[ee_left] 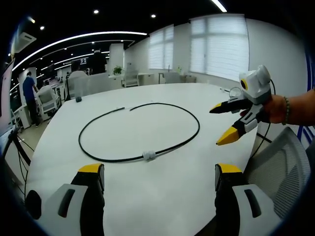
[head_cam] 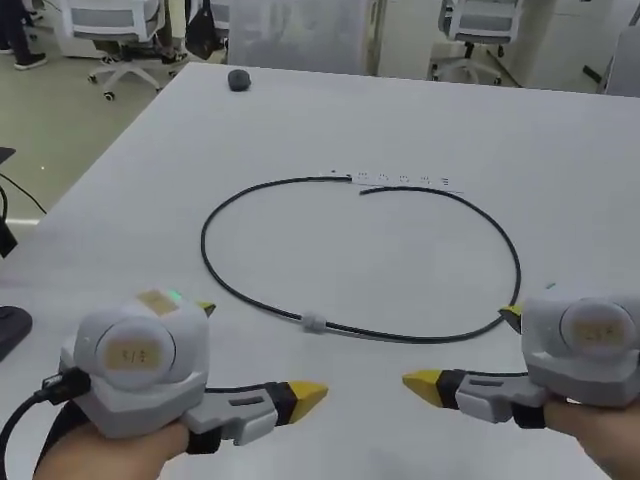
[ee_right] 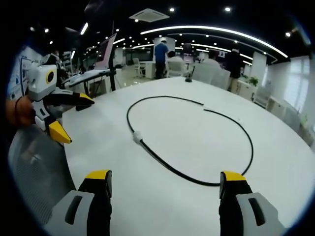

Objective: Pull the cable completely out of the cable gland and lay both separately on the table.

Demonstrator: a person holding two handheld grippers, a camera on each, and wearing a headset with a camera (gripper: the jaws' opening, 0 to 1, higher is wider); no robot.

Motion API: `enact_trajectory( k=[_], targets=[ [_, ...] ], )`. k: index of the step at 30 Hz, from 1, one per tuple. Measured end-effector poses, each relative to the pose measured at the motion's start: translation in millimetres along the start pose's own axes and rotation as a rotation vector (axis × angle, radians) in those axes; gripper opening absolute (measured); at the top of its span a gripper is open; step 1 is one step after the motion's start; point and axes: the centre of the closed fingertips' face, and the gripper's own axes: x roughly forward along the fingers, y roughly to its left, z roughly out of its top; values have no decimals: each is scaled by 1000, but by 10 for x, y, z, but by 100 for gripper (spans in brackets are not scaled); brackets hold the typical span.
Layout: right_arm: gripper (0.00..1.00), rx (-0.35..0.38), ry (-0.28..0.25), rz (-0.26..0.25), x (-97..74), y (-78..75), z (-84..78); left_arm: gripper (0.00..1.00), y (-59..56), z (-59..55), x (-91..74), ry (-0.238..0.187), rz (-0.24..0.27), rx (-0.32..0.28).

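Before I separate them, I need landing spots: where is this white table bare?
Bare: the white table inside the thin black cable loop, and the strip between its near arc, carrying the small white cable gland, and the open left gripper and right gripper. Tightest beside the gland.

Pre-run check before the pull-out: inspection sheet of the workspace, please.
Surface: white table, flat, no spills seen.
Job's things: black cable lying in a loop, ends apart at the far side; white cable gland threaded on its near stretch.
Clutter: small dark object near the far edge.
Grippers: left gripper and right gripper open, empty, above the near edge.
Cables: black lead running off the left gripper.
Surroundings: office chairs, people in the background.
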Motion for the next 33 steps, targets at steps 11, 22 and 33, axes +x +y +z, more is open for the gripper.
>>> enact_trajectory(
  k=[11, 22, 33],
  targets=[
    [75, -129, 30, 184, 436, 199, 273, 94, 3, 199, 12, -54, -38, 17],
    [45, -393, 66, 313, 865, 536, 539, 94, 13, 325, 31, -89, -62, 21],
    [28, -493, 202, 410, 1232, 721, 334, 94, 89, 306, 11, -97, -63, 15]
  ],
)
